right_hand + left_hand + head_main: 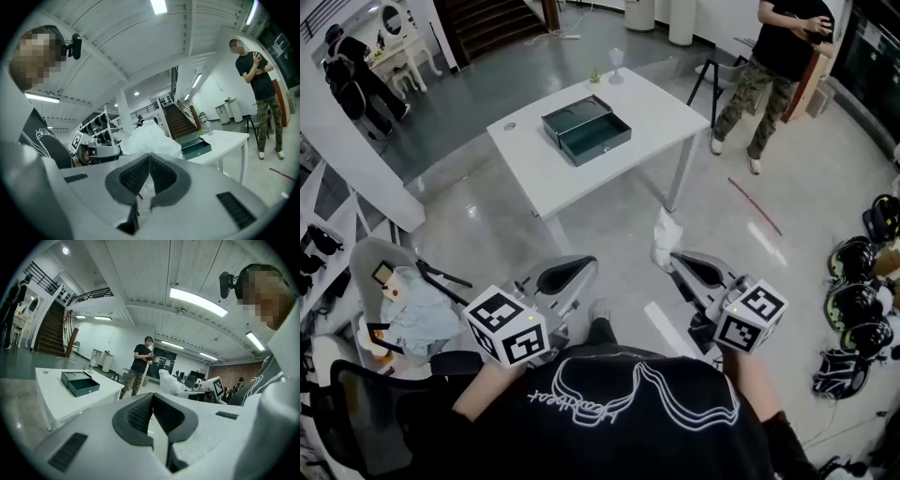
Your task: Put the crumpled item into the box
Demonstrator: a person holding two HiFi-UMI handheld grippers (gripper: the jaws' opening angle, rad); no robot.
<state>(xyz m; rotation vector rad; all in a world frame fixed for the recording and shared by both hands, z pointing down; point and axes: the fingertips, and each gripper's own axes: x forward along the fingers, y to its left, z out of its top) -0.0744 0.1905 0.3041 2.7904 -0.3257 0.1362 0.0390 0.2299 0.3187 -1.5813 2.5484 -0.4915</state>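
Loosely crumpled white item (pixel 149 138)

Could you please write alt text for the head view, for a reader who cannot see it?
The right gripper is shut on a crumpled white item; the left gripper is shut and empty. Ahead, an open dark green box sits on a white table.
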